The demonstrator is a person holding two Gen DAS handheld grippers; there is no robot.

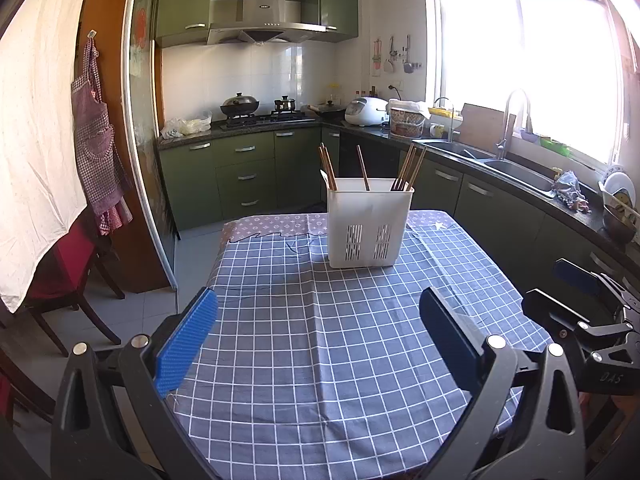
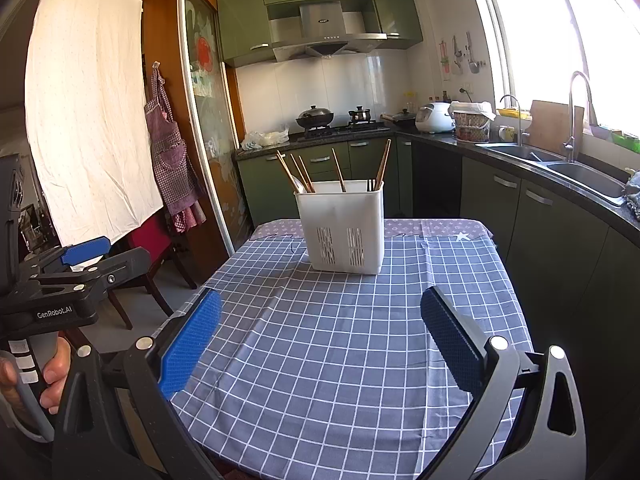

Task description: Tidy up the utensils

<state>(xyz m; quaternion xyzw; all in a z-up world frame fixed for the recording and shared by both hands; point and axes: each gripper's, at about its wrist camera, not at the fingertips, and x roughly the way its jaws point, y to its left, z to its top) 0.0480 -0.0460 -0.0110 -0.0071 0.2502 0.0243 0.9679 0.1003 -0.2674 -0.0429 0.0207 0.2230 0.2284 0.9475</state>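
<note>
The white utensil holder (image 1: 370, 222) stands upright near the far edge of the table (image 1: 320, 360), on the checked cloth. Wooden chopsticks (image 1: 408, 168) lean inside it in several groups. The left gripper (image 1: 318, 340) and the right gripper (image 2: 320, 340) both hover over the near edge with jaws wide apart and hold nothing. The chopsticks look light, stiff and thin, so they may slip; I think it is best to pinch them at the upper part above the rim. The holder seems light plastic and may tip. Nothing else lies on the cloth between the grippers and the holder
</note>
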